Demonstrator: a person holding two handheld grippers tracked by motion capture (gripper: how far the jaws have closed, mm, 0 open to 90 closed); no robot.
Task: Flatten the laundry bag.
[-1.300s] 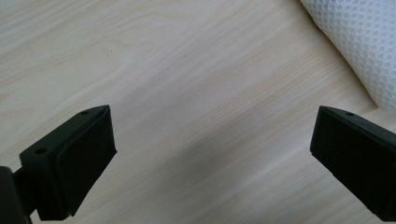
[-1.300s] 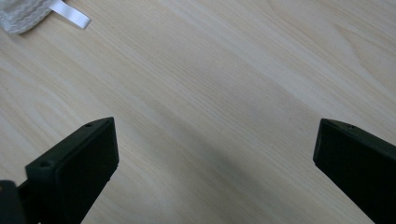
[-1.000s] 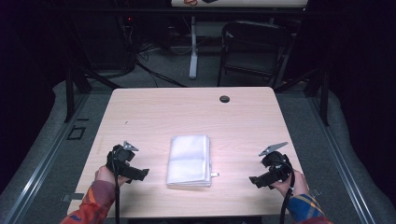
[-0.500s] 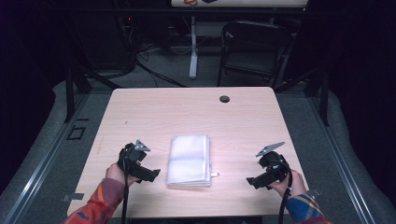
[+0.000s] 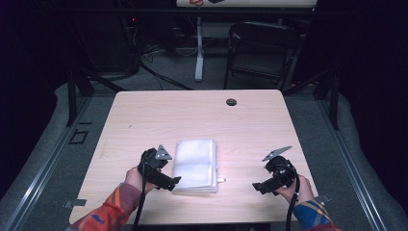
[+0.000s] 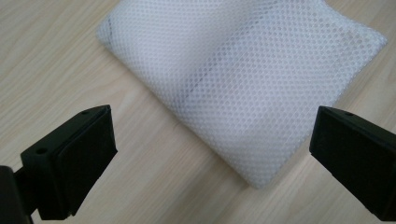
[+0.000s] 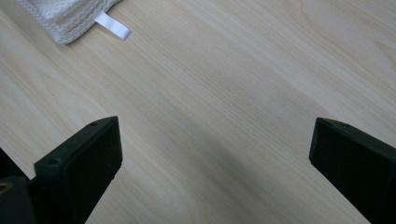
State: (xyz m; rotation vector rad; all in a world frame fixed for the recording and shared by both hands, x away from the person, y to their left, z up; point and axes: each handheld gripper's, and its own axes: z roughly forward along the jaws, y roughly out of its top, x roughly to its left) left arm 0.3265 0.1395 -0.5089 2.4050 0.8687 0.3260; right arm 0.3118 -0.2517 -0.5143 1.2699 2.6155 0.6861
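Desk: the pale wood-grain rectangular desk (image 5: 250, 130) takes up the middle of the high view; its bare top leaves room to work the cloth from both sides.
Mesh bag: the folded white mesh fabric bag (image 5: 195, 164) lies flat at lower centre of the high view, between the two hands, so either tool could reach an edge. In the left gripper view it (image 6: 243, 88) spreads across the upper middle, one corner pointing down toward the lower centre.
Left tongs: the left tongs (image 5: 174, 181) sit just beside the bag's lower left edge, jaws spread wide with nothing between them; judged, they are lined up to take that near corner.
Right tongs: the right tongs (image 5: 257, 186) rest at lower right, well apart from the bag, jaws wide and empty over bare wood, seemingly waiting.
Label tab: a small white ribbon tab (image 7: 112, 25) sticks out of the bag's corner at upper left of the right gripper view.
Hard to make out: how many layers the fold has, and whether a zip runs along any edge. The black round spot (image 5: 231, 101) near the far edge is too small to identify.
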